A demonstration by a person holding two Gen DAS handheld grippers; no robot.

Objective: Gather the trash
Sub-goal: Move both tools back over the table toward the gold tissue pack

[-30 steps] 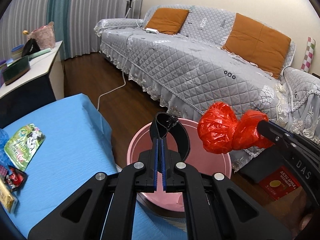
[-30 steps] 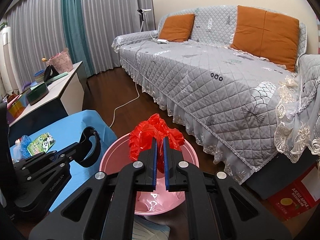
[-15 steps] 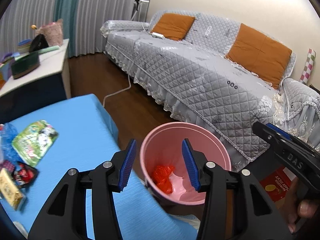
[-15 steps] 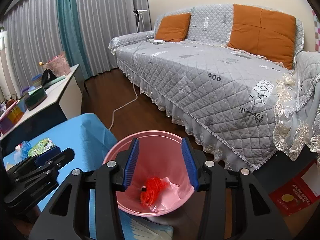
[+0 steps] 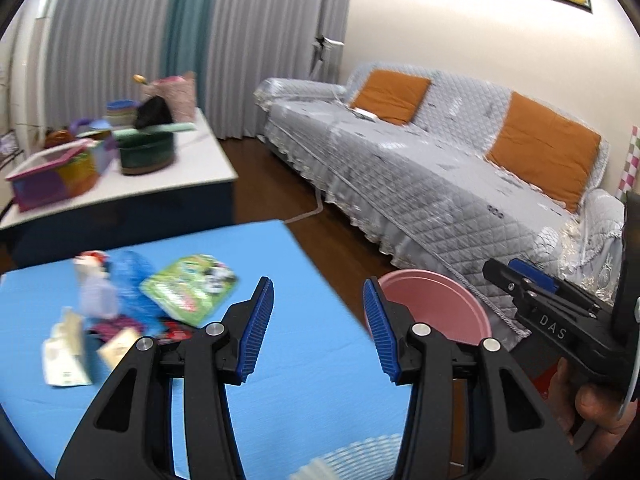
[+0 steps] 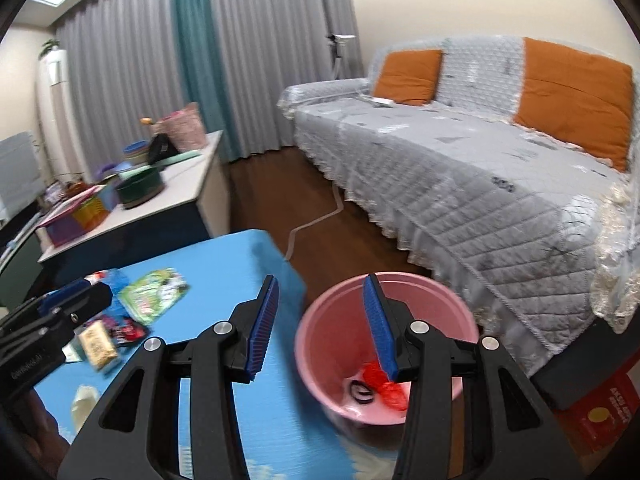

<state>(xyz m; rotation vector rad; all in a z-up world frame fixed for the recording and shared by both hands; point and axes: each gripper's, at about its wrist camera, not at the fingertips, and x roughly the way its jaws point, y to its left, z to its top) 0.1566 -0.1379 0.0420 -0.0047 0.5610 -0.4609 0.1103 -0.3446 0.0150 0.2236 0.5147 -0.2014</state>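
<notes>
A pink bucket (image 6: 440, 300) stands on the floor beside the blue table (image 5: 248, 264); it also shows in the left wrist view (image 5: 460, 312). Inside it lie a red plastic bag (image 6: 394, 392) and a black band (image 6: 360, 391). My left gripper (image 5: 319, 312) is open and empty above the table's right part. My right gripper (image 6: 320, 320) is open and empty, over the gap between table edge and bucket. Trash lies on the table's left: a green packet (image 5: 188, 288), a blue wrapper (image 5: 128, 276), a red wrapper (image 5: 176, 334) and pale packets (image 5: 66, 356).
A grey quilted sofa (image 5: 440, 172) with orange cushions (image 5: 544, 148) runs along the right. A white side table (image 5: 168, 172) with boxes and bowls stands behind the blue table. A red carton (image 6: 604, 412) lies on the floor by the bucket. A white cable (image 6: 316, 222) crosses the wooden floor.
Both grippers opened and dropped the black band and the red bag into the bucket. Both have since swung left toward the table, and the jaws are wider.
</notes>
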